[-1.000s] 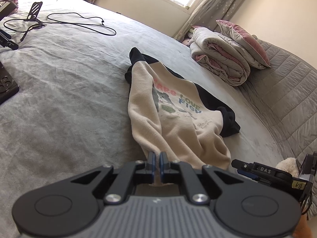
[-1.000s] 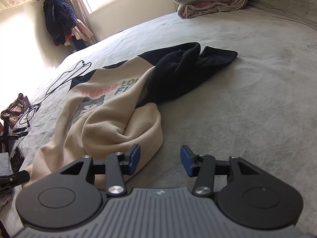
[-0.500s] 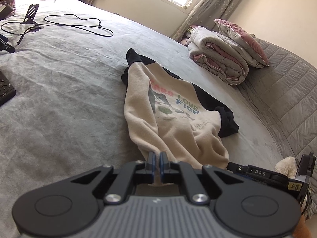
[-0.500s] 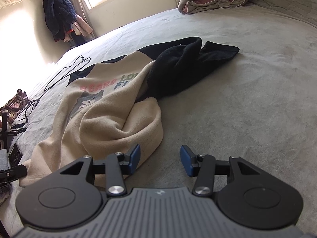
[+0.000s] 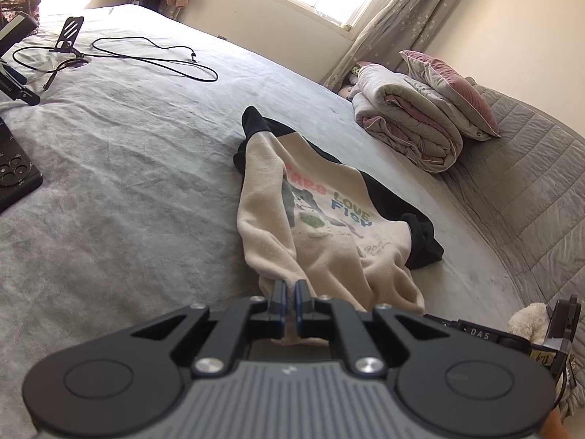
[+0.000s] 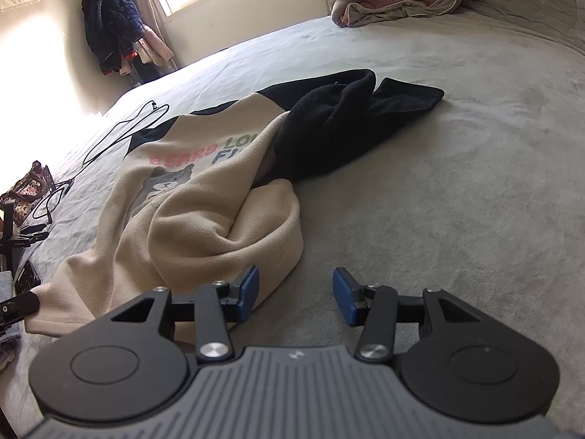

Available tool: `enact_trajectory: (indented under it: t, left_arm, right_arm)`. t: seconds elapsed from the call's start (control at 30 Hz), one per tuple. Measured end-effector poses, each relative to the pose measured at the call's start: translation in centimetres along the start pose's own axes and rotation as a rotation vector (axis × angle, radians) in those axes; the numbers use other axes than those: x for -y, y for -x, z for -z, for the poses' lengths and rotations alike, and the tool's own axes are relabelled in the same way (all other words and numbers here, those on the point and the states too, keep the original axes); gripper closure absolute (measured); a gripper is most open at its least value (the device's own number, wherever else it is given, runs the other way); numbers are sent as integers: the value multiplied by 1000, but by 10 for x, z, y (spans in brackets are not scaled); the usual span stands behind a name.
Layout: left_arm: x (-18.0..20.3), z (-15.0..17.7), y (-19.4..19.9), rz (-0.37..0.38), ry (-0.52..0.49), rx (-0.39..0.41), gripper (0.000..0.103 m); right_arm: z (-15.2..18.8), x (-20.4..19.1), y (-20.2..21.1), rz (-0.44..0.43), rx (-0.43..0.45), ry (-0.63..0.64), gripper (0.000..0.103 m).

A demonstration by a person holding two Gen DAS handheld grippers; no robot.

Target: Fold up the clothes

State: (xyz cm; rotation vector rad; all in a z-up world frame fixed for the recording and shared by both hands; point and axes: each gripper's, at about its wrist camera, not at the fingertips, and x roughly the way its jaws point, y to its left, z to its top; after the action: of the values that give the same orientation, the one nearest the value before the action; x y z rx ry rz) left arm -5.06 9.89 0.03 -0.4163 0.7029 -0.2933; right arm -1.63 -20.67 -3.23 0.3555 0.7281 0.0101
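**Left jaws pinched on the sweatshirt hem, right jaws spread beside it**

My left gripper has its jaws pressed together on a cream edge of the sweatshirt, and the cloth runs taut from that pinch up across the bed. My right gripper has its jaws wide apart with nothing between them; its left pad sits just at the bunched cream fold, the other over bare cover.

The sweatshirt lies on the grey bed, cream in the body with a bear print and coloured letters, its black sleeves crumpled and twisted together on the far side. The cream front is rucked into a thick roll close to my right jaws.

Further out, a black cable loops over the cover near a small phone stand, and a dark phone lies at the left edge. A folded duvet with a pink pillow on top sits by the headboard side, well apart from the sweatshirt. A pale soft toy shows just beyond my right gripper's body. Clothes hang in the corner by the window.
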Motion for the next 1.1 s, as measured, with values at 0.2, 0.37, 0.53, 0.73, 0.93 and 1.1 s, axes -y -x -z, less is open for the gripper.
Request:
enact_trajectory:
  t: [0.2, 0.37, 0.53, 0.73, 0.93, 1.1]
  left_arm:
    - [-7, -2, 3, -21, 23, 8, 99]
    - [-15, -4, 5, -45, 48, 11, 99]
    - [-24, -6, 5, -76, 71, 0, 99]
    - [-39, -9, -9, -94, 127, -58, 97]
    - [-47, -10, -32, -122, 162, -118, 84]
    - [-48, -8, -51, -151, 163, -165, 86]
  right_arm:
    - [-1, 1, 1, 0, 6, 0, 53]
    - [-6, 7, 5, 9, 20, -14, 53]
    - [-15, 15, 9, 28, 40, -11, 53]
    - [-25, 15, -7, 14, 10, 72, 53]
    - [-29, 13, -27, -68, -29, 107, 53]
    - [-24, 10, -35, -126, -29, 73, 84]
